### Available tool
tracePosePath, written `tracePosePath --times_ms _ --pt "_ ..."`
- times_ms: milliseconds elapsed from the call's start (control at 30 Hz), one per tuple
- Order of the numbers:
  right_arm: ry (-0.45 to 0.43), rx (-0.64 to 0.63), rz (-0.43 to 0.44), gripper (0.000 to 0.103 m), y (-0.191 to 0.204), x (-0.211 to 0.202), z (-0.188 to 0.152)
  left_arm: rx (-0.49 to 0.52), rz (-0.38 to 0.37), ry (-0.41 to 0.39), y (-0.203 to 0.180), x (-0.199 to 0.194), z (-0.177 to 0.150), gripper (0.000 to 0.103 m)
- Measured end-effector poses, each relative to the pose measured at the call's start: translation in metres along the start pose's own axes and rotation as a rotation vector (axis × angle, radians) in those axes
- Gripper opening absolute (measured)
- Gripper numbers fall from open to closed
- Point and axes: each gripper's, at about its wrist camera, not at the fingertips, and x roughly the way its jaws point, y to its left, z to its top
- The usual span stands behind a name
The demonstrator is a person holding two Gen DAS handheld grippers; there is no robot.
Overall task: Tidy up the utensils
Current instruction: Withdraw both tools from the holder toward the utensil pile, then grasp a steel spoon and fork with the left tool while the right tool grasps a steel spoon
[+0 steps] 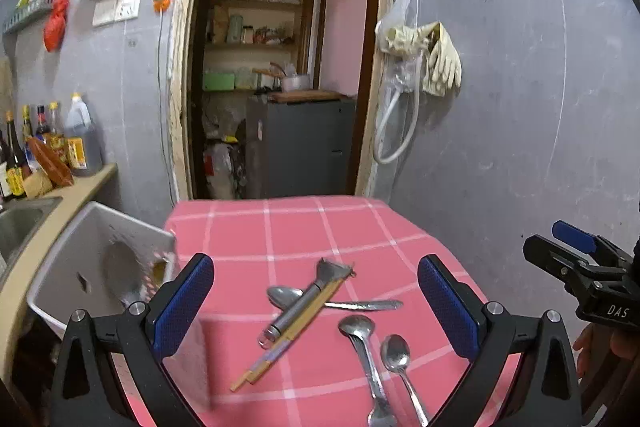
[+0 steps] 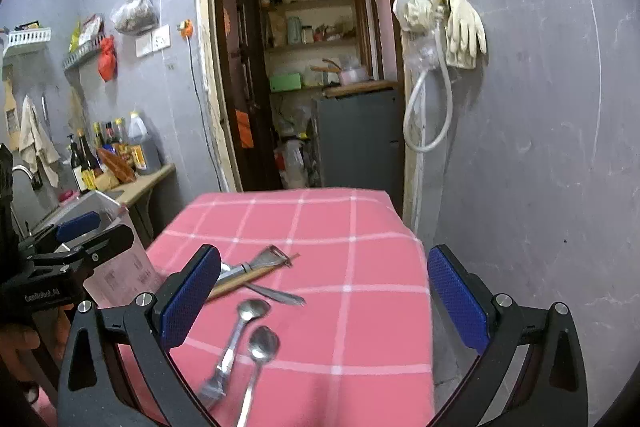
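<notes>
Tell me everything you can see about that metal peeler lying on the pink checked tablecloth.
The peeler looks like plain, dull steel: a round tubular handle with a small loop at its near end, widening into a flared, fork-shaped head at the far end. It lies flat and diagonal on the pink checked tablecloth, head pointing away. It rests alongside a pair of wooden chopsticks, touching them, and crosses over a spoon. Neither gripper touches it; both hover open above the table.
</notes>
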Motion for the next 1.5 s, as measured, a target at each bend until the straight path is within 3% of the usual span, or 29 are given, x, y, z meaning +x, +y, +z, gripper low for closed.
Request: tracePosePath --times_ms 233,500,600,967,1167,1500 --pt "0.129 -0.008 0.026 0.101 -0.021 0.031 -0.028 -0.009 -0.041 0.108 -0.009 0.027 -0.022 0.103" --pt "0.275 0.032 0.166 0.101 -0.033 0.077 -0.059 -0.065 -0.105 0.259 -0.007 0.066 -0.048 0.102" --pt "0.313 0.027 0.213 0.091 -0.033 0.094 -0.068 -0.118 -0.126 0.311 -0.002 0.082 -0.059 0.102" --pt "0.428 -0.003 0.419 0.038 -0.011 0.136 -0.083 -0.228 -0.239 0.448 0.005 0.123 -0.077 0.049" --pt "0.455 0.003 0.484 0.027 -0.005 0.145 -0.083 -0.230 -0.285 0.471 0.001 0.132 -0.079 0.031" --pt "0.526 -0.049 0.524 0.019 0.012 0.157 -0.087 -0.213 -0.295 0.540 -0.004 0.146 -0.083 0.018"
